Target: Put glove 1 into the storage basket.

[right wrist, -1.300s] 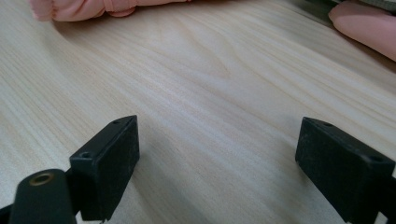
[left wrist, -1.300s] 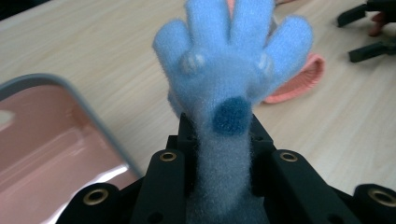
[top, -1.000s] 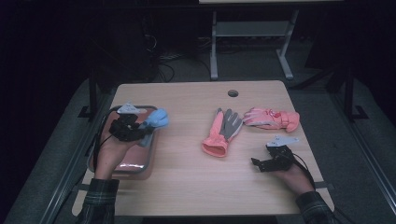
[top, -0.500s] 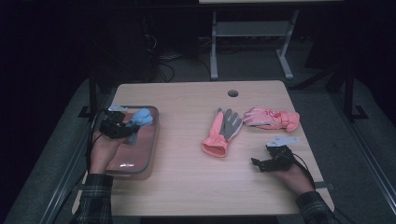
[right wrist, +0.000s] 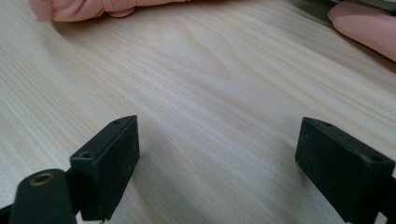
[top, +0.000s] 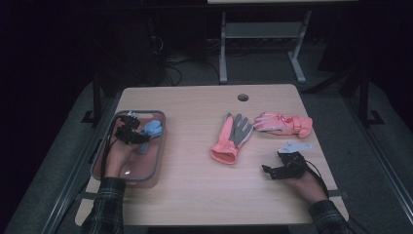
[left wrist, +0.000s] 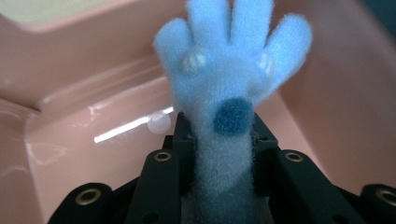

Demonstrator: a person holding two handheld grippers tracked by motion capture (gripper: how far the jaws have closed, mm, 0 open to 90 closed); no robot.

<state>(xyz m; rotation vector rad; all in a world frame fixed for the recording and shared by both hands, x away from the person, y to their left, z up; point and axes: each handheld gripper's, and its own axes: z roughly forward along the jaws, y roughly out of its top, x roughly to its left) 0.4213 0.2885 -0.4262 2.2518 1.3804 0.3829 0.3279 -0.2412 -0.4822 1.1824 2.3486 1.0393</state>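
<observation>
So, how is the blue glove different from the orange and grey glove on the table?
The blue glove is fluffy and one colour; the orange and grey glove is two-coloured. The blue glove is between the left tongs over the pink tray; the orange and grey glove lies flat, untouched, on the table. Both show spread fingers.

A light wooden table [top: 195,190] is seen at the centre of the frame. A pink tray [top: 158,146] is set at its left, an orange-and-grey glove [top: 230,139] lies at centre, and a pink glove [top: 282,123] lies right of it.
</observation>
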